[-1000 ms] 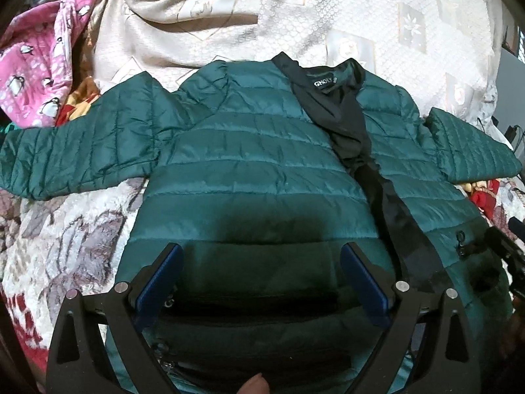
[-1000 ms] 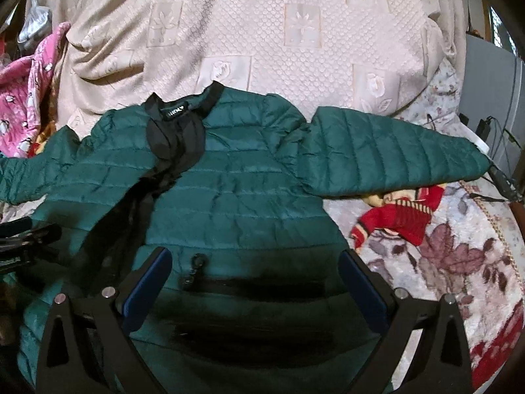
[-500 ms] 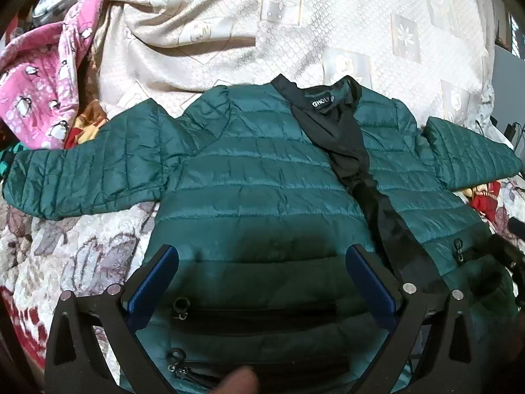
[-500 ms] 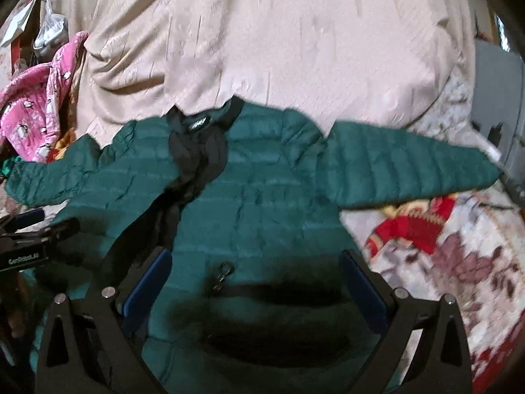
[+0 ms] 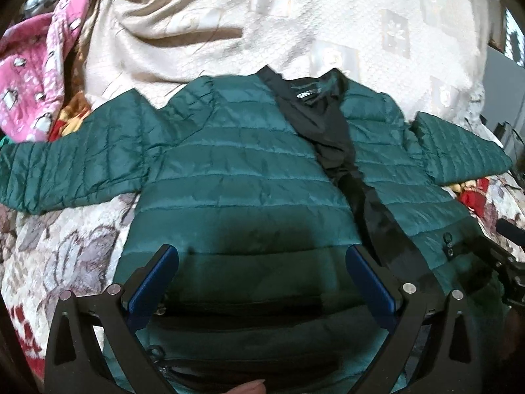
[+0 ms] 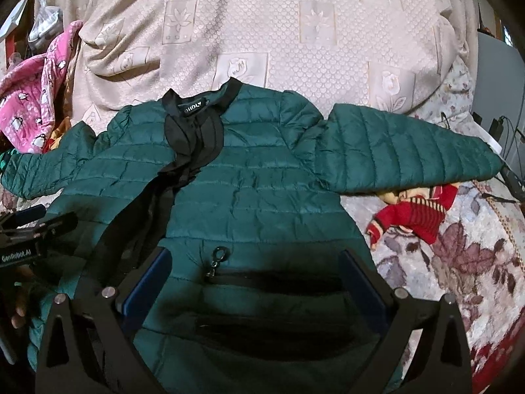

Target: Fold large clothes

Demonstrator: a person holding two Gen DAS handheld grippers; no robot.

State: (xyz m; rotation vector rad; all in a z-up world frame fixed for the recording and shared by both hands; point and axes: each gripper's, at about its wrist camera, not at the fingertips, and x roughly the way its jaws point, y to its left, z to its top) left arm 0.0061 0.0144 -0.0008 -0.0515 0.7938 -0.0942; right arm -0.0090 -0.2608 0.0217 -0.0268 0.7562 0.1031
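A dark green quilted jacket (image 5: 242,177) with black lining lies flat, front up, on a bed, both sleeves spread sideways. It also shows in the right wrist view (image 6: 262,190). My left gripper (image 5: 262,262) is open and empty above the jacket's lower left half, near a pocket zip. My right gripper (image 6: 252,269) is open and empty above the lower right half, over a zip pull (image 6: 218,257). Each gripper shows at the other view's edge: the right one (image 5: 492,262), the left one (image 6: 29,229).
A beige patterned bedspread (image 6: 295,32) lies behind the jacket, a floral blanket (image 6: 459,256) under it. A pink penguin garment (image 5: 29,82) lies at far left. A red striped garment (image 6: 413,213) lies under the right sleeve. Cables and a grey panel (image 6: 498,98) are at far right.
Both grippers have drawn back and up from the jacket, so more of it and the bedspread shows. The jacket has not moved. Both grippers stay open.
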